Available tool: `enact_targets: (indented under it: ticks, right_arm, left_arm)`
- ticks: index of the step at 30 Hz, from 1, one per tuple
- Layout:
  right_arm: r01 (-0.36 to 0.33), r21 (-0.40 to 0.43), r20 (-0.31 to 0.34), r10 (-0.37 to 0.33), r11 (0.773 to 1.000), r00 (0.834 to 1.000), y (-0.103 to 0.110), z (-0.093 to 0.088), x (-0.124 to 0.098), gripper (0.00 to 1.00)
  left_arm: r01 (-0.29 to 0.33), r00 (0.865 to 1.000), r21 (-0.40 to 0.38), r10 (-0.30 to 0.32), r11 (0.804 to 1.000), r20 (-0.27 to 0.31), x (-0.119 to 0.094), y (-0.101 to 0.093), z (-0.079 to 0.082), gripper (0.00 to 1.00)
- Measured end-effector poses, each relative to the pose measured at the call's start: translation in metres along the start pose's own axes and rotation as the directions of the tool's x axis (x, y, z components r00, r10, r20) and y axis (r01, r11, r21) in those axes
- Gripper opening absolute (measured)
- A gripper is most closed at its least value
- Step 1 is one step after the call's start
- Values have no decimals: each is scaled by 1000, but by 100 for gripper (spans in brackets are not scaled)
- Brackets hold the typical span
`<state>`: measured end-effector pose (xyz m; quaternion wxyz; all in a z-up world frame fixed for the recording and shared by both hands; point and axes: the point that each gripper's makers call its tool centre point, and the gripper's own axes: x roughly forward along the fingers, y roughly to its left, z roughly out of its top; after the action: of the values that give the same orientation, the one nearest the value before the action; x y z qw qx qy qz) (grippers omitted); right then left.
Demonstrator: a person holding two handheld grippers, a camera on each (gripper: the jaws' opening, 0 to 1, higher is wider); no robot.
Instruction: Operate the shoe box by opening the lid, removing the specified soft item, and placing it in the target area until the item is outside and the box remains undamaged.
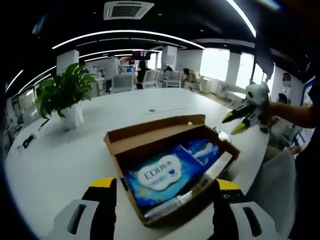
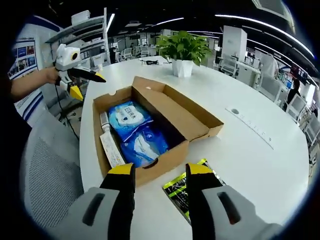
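Shoe box lid open; both grippers released, empty; blue wipes pack looks soft, light, slippery: pinch its edge

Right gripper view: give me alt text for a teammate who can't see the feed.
An open cardboard shoe box sits on a white round table, its lid folded back, holding two blue soft packs and a white tube. The right gripper is open at the box's near wall, beside a green-and-black packet. The left gripper is beyond the table's edge; a potted plant stands behind.
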<state>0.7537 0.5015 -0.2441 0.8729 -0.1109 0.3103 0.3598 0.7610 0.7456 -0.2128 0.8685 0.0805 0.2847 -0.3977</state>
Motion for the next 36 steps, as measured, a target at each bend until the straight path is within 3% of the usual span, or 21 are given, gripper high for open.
enact_targets:
  ticks: [15, 36]
  right_arm:
    - [-36, 20, 36, 35, 999, 999, 15, 26, 44, 40]
    - [-80, 61, -22, 82, 995, 996, 27, 36, 96, 30]
  left_arm:
    - [14, 1000, 15, -15, 1000, 2, 1, -2, -8, 99]
    - [7, 1000, 23, -8, 1000, 12, -4, 0, -17, 100]
